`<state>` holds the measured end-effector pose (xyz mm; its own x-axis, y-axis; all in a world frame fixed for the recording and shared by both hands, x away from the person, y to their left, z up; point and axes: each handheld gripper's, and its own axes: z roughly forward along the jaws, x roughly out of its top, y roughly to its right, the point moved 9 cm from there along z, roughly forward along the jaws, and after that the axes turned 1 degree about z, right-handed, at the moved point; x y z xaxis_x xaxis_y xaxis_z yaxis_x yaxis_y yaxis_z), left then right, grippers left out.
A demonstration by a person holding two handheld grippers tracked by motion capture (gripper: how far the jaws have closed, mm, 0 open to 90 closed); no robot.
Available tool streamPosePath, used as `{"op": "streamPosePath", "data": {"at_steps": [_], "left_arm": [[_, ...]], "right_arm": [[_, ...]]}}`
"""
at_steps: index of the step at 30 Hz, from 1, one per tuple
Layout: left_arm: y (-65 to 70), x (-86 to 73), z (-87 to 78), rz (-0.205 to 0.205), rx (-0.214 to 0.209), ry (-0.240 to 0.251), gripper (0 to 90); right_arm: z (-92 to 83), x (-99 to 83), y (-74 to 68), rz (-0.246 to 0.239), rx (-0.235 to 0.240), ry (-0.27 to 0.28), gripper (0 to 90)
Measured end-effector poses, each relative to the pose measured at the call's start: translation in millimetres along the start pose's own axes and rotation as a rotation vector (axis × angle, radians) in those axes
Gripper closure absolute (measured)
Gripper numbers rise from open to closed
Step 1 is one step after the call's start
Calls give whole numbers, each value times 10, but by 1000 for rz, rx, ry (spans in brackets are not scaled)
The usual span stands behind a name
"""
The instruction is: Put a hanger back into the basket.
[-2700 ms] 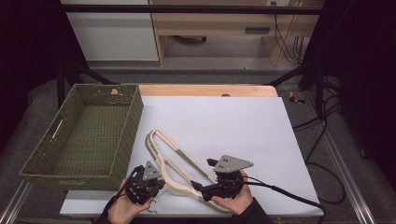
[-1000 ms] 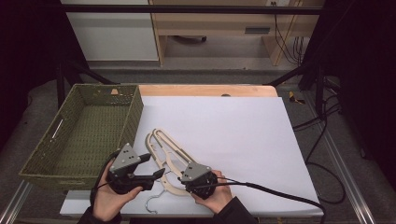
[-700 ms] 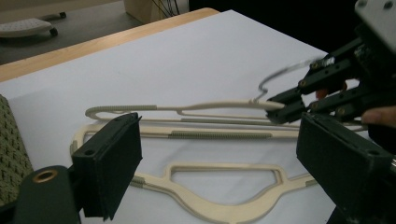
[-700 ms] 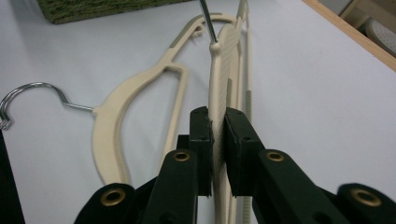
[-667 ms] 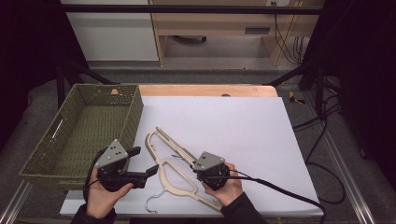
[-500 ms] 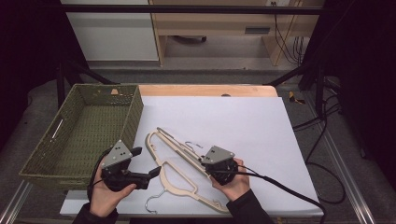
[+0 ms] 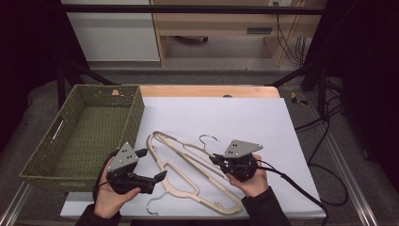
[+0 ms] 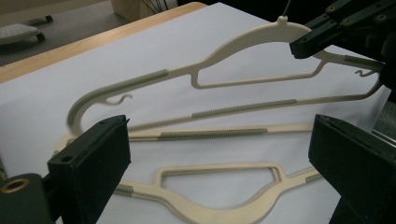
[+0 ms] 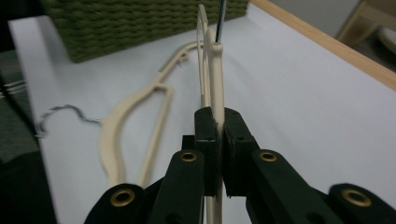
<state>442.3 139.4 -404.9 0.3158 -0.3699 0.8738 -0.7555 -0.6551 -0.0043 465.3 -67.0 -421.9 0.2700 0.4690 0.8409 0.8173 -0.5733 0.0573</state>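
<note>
1. Two cream plastic hangers are on a white table (image 7: 244, 117), beside a green woven basket (image 7: 89, 127) at the left.
2. The right gripper (image 7: 217, 160) is clamped on the upper hanger (image 7: 188, 153) near its neck, just below the wire hook (image 7: 207, 139). In the right gripper view, the black jaws pinch the hanger's thin edge between them, and the hanger (image 9: 212, 70) rises straight ahead of them.
3. In the left gripper view, that hanger (image 8: 233, 51) is tilted up off the table, its far end held by the other gripper.
4. The left gripper (image 7: 160, 176) is spread wide with nothing between its jaws, which have just been opening. It points across the table toward the hangers.
5. The lower hanger (image 7: 207, 195) lies flat on the table. In the left gripper view, it (image 8: 219, 186) sits just ahead of the open jaws, between them and untouched.
</note>
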Motion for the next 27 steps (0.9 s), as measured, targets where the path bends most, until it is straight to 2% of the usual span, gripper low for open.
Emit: {"op": "streamPosePath", "data": {"at_steps": [1, 2, 3, 4, 5, 6, 7, 9, 11, 12, 13, 14, 15, 16, 17, 19, 20, 21, 23, 26, 27], "left_arm": [[21, 8, 12, 9, -3, -3, 55], [35, 17, 20, 15, -6, 0, 55], [76, 42, 38, 34, -16, 0, 59], [76, 42, 38, 34, -16, 0, 59], [109, 61, 55, 56, -21, -2, 64], [109, 61, 55, 56, -21, -2, 71], [124, 73, 71, 64, -25, -3, 82], [156, 82, 108, 85, -47, -14, 100], [175, 78, 154, 96, -60, -29, 168], [189, 67, 189, 102, -74, -42, 168], [202, 52, 230, 107, -87, -54, 232], [209, 33, 272, 114, -93, -65, 232], [221, 8, 310, 119, -109, -81, 336], [229, -10, 337, 122, -120, -90, 336], [251, -57, 393, 131, -143, -117, 429], [265, -79, 420, 129, -149, -129, 518], [270, -89, 431, 134, -154, -136, 518], [271, -97, 442, 130, -155, -140, 599], [270, -105, 441, 133, -155, -147, 626], [281, -117, 426, 159, -143, -160, 649], [289, -118, 420, 172, -137, -165, 683]], "right_arm": [[-10, 21, -74, 5, 57, 14, 867], [-10, 21, -74, 5, 57, 14, 867], [0, 32, -150, 6, 106, 22, 867], [0, 32, -150, 6, 106, 22, 867], [18, 36, -234, -7, 151, 20, 867], [18, 36, -234, -7, 151, 20, 867], [38, 31, -315, -33, 185, 9, 867], [47, 29, -342, -40, 196, 5, 867], [68, 25, -436, -55, 249, -1, 867], [68, 25, -436, -55, 249, -1, 867], [73, 22, -467, -54, 273, 0, 867], [73, 22, -467, -54, 273, 0, 867], [78, 13, -481, -55, 283, -5, 867], [78, 13, -481, -55, 283, -5, 867], [79, 4, -487, -58, 285, -10, 867], [82, -4, -491, -61, 292, -13, 867], [82, -4, -491, -61, 292, -13, 867], [89, -12, -501, -63, 303, -17, 866], [97, -18, -507, -63, 308, -20, 866], [99, -17, -506, -60, 314, -20, 861], [98, -10, -487, -57, 298, -14, 840]]}}
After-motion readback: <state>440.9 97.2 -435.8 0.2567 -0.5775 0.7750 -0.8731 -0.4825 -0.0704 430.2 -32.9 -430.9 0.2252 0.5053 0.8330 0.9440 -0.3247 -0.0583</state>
